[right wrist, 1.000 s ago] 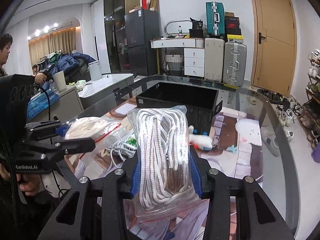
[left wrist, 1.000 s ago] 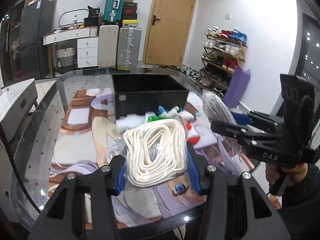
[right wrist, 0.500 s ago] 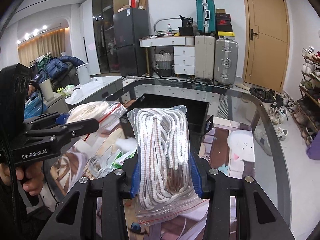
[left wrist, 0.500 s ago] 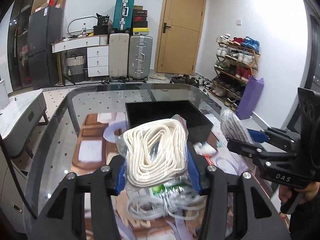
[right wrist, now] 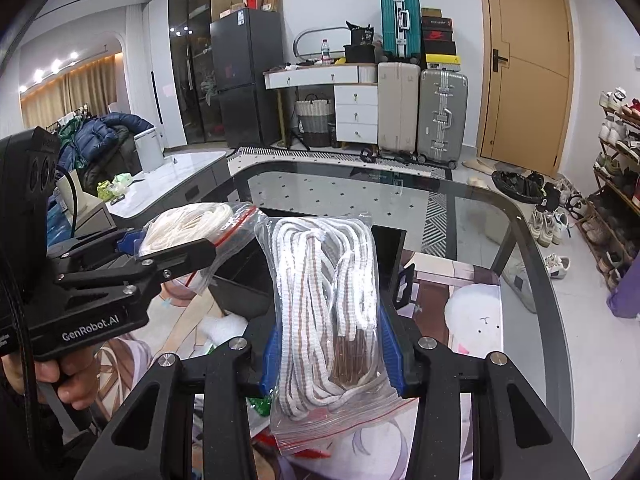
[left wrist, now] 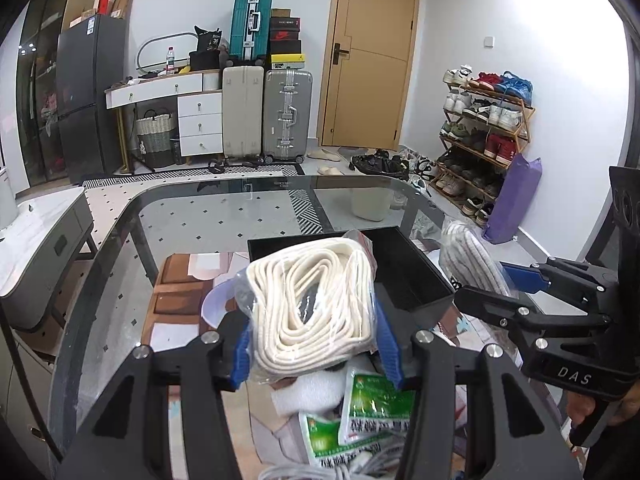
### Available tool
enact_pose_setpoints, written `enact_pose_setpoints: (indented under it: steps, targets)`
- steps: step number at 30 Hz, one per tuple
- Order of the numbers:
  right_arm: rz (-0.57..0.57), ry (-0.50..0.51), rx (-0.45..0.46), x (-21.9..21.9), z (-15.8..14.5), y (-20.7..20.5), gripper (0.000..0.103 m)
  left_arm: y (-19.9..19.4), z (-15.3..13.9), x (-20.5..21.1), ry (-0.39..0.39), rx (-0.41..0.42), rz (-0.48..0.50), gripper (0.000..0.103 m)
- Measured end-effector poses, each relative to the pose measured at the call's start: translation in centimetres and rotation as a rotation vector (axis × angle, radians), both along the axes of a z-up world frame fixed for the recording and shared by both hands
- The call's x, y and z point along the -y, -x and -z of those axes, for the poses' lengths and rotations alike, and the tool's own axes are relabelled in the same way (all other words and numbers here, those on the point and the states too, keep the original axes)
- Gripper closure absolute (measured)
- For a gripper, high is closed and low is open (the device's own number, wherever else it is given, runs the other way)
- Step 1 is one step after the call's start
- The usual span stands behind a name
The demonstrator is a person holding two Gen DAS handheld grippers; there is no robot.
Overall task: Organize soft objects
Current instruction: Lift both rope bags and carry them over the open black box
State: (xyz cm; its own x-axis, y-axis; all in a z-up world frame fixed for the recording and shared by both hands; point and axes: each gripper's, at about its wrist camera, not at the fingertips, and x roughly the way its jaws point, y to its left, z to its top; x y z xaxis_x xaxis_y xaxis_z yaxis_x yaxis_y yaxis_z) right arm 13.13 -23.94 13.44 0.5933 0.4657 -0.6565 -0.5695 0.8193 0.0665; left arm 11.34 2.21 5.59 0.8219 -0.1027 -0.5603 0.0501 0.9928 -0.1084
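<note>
My left gripper (left wrist: 316, 344) is shut on a clear zip bag of cream rope (left wrist: 312, 308), held in the air just before the black bin (left wrist: 416, 280). It also shows in the right wrist view (right wrist: 188, 224). My right gripper (right wrist: 330, 344) is shut on a clear zip bag of white and brown striped rope (right wrist: 324, 308), held up in front of the same black bin (right wrist: 240, 280). That bag also shows in the left wrist view (left wrist: 472, 260), to the right of the bin.
Green and white packets (left wrist: 360, 412), white foam (left wrist: 308, 392) and coiled white cable lie on the printed mat below the left gripper. The glass table (left wrist: 200, 216) stretches beyond the bin. A white plush (right wrist: 476, 320) lies on the right.
Both grippers have risen and moved forward with their bags; the bin now sits close behind and below each bag, and the clutter on the mat has dropped low in view.
</note>
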Motion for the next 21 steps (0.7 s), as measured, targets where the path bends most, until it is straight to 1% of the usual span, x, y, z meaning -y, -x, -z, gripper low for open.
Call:
enact_pose_setpoints:
  steps: [11,17,21]
  targets:
    - [-0.020,0.054,-0.027,-2.0,1.3,-3.4,0.061,-3.3,1.4,0.1,-0.013,-0.051,0.006,0.053]
    - [-0.015,0.042,-0.034,-2.3,1.7,-5.0,0.061,-4.4,1.9,0.4,-0.015,-0.064,0.007,0.053]
    - [-0.020,0.060,-0.041,-2.9,2.2,-6.1,0.061,-4.8,2.6,0.7,-0.023,-0.082,0.006,0.053]
